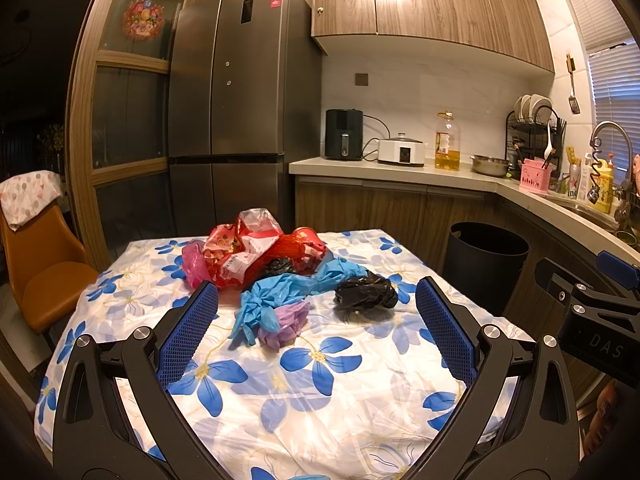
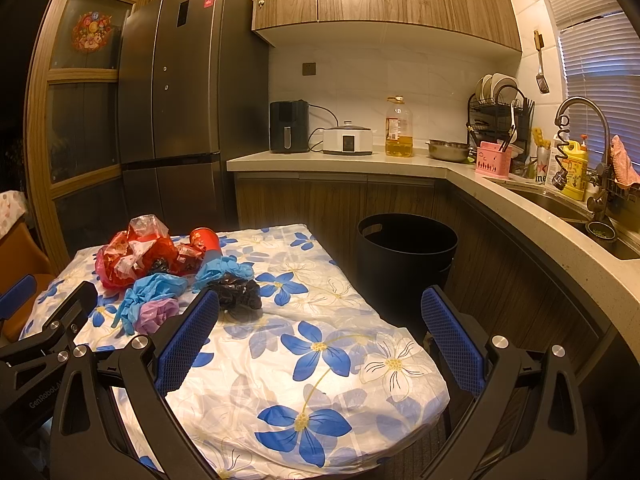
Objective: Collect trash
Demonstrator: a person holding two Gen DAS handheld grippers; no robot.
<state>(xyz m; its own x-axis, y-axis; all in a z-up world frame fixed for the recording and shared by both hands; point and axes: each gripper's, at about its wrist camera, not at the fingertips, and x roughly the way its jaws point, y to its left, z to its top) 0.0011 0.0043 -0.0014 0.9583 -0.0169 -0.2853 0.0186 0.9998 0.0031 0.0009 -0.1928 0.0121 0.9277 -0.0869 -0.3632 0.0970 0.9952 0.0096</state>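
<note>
A heap of trash lies on the table's floral cloth [image 1: 320, 380]: red plastic bags [image 1: 248, 250], blue gloves [image 1: 280, 292], a crumpled black bag [image 1: 366, 292], a purple wad [image 1: 286, 322] and a pink bag [image 1: 192, 262]. My left gripper [image 1: 316, 328] hovers open in front of the heap, nothing between its blue pads. In the right wrist view the same heap sits left of centre, with the black bag [image 2: 238, 294], the blue gloves [image 2: 156, 290] and the red bags [image 2: 136, 254]. My right gripper [image 2: 320, 336] stands open over the table's right part, empty. A black bin [image 2: 406, 252] stands beyond the table.
An orange chair [image 1: 44, 276] stands left of the table. The grey fridge [image 1: 236, 116] is behind it. The kitchen counter [image 2: 340, 160] carries an air fryer, a cooker, an oil bottle, a steel bowl and a dish rack. A sink with its tap [image 2: 584, 120] is at the right.
</note>
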